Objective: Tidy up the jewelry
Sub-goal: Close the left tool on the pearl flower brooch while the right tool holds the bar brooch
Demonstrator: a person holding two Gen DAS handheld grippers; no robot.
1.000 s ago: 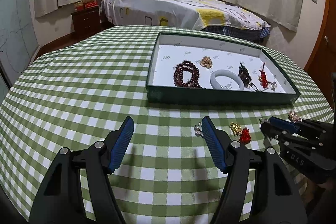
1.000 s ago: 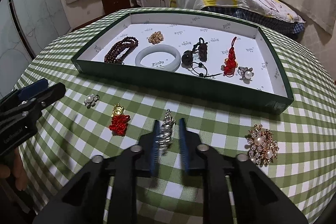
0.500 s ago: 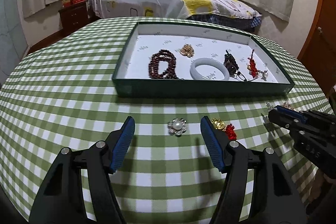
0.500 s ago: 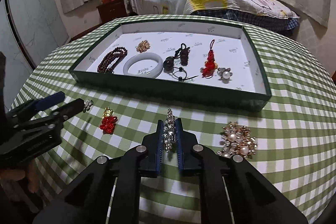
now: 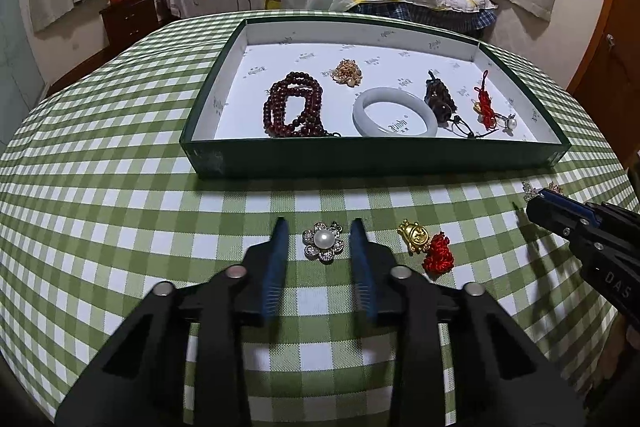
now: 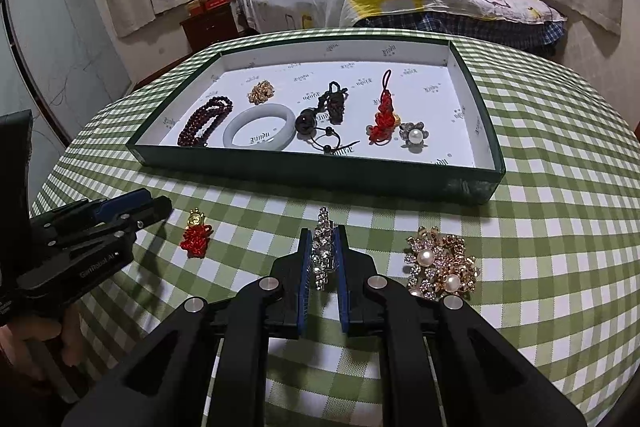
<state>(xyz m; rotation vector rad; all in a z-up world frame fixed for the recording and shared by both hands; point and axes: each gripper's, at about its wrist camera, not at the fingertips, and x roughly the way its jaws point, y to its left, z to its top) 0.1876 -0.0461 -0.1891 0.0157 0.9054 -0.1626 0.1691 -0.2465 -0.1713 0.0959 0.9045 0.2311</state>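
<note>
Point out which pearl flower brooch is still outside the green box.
The pearl flower brooch on the checked tablecloth, between the left claw fingers, which have just been closing around it. Its twin already lies in the green box beside the red knot charm.

My left gripper [image 5: 320, 231] has just been closing around the pearl flower brooch [image 5: 323, 241], pads not yet touching it.

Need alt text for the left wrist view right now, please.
The left gripper, jaws just closing, straddles a pearl flower brooch on the green checked tablecloth without clearly touching it. Beyond lies a green tray of jewelry; a gold-and-red charm sits right.
</note>
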